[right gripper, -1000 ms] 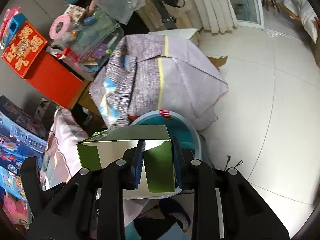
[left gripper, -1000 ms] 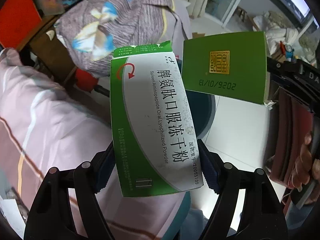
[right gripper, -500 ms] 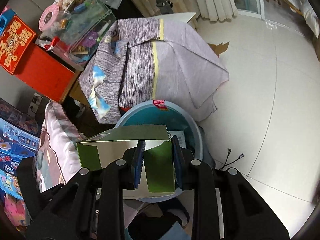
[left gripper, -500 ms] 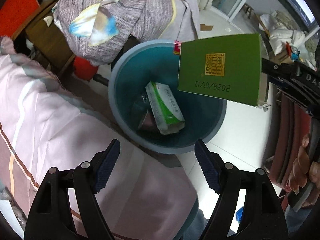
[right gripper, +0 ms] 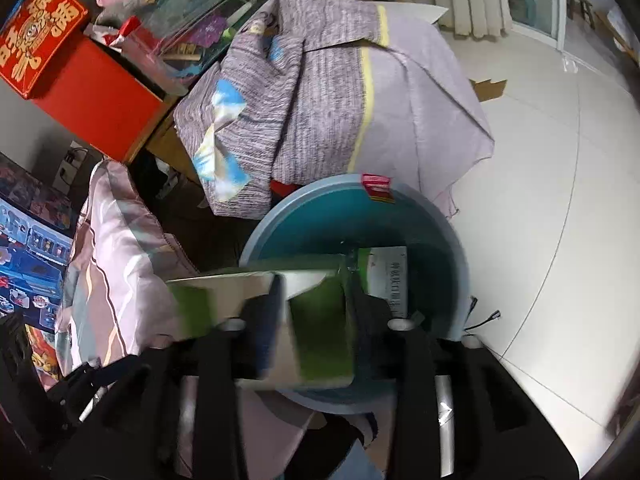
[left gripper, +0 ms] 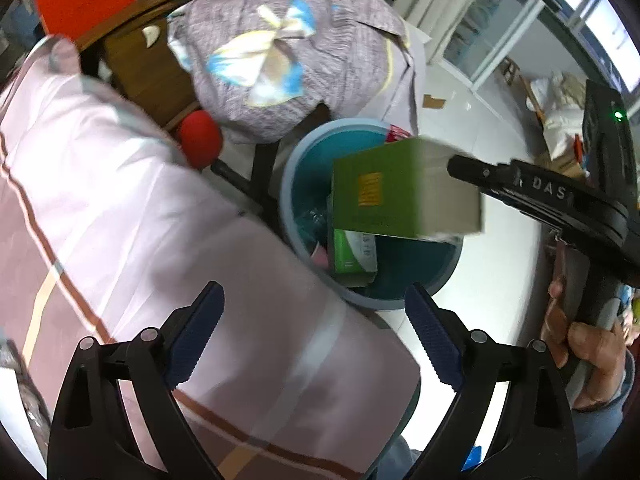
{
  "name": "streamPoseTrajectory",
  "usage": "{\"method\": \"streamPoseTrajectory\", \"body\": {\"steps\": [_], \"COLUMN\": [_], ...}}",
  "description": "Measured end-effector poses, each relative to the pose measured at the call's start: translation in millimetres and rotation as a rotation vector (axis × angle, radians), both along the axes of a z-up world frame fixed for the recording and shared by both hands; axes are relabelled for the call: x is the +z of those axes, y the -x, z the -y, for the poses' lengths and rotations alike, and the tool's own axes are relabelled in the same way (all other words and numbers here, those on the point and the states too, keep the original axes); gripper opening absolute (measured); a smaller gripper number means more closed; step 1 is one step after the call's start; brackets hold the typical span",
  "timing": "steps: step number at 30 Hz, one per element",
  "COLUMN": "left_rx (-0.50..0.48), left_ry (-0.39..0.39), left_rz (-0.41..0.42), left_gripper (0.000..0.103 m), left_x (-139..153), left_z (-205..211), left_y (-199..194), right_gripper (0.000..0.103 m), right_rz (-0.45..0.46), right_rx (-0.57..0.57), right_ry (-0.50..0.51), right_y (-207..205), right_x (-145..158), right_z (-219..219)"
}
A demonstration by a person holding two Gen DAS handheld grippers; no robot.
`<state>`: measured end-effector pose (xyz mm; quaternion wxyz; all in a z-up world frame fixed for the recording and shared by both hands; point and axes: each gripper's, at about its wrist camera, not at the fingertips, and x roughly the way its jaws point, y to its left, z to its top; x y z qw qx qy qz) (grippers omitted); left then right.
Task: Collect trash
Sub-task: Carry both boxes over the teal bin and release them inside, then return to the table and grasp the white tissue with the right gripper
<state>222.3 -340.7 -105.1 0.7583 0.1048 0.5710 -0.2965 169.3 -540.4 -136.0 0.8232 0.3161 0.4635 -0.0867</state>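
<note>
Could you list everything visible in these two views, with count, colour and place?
bin: one, teal with pale blue rim, on the floor beside the bed
green box: one, over the bin, between the right jaws
green-and-white medicine box: one, inside the bin
bedding: one, pink with brown stripes, left of the bin
draped cloth: one, grey-purple with a yellow stripe, behind the bin
red box: one, on the furniture, upper left
floor: white tiles, right
left hand-held gripper: black, blue pads, opening, empty
right hand-held gripper: black, opening around the green box
hand: one, on the right gripper's handle
</note>
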Motion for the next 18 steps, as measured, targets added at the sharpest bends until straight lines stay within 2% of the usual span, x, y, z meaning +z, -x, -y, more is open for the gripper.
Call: {"method": "streamPoseTrajectory", "body": {"steps": [1,4,10,18], "left_rx": [0.006,0.017,0.021,0.033], "left_ry": [0.002,0.008,0.038,0.057], "left_rz": [-0.006,-0.019,-0.026,-0.029], "left_gripper": [0.092,0.092,0.092,0.092], "left_x": [-0.3,-1.6,-0.3,4.2], "left_z": [-3.4,-11.7,-20.8,-37.4], "left_y": [-0.5,-1.6,-0.4,8.1], "right_gripper": [0.066,0.066,0.077,0.08], "right_rz": [0.001,-0.002,-0.05,-0.107], "right_rx": [0.004,0.017,-0.009,-0.019], "right_ry": [-0.003,0.005,0.021,0.035], "right_y": [-2.8,-6.8,-4.3,1.8], "right_x": [0.1,0.9,-1.1,0.5], "right_z": [-3.3,-9.8,-11.5,-23.5]}}
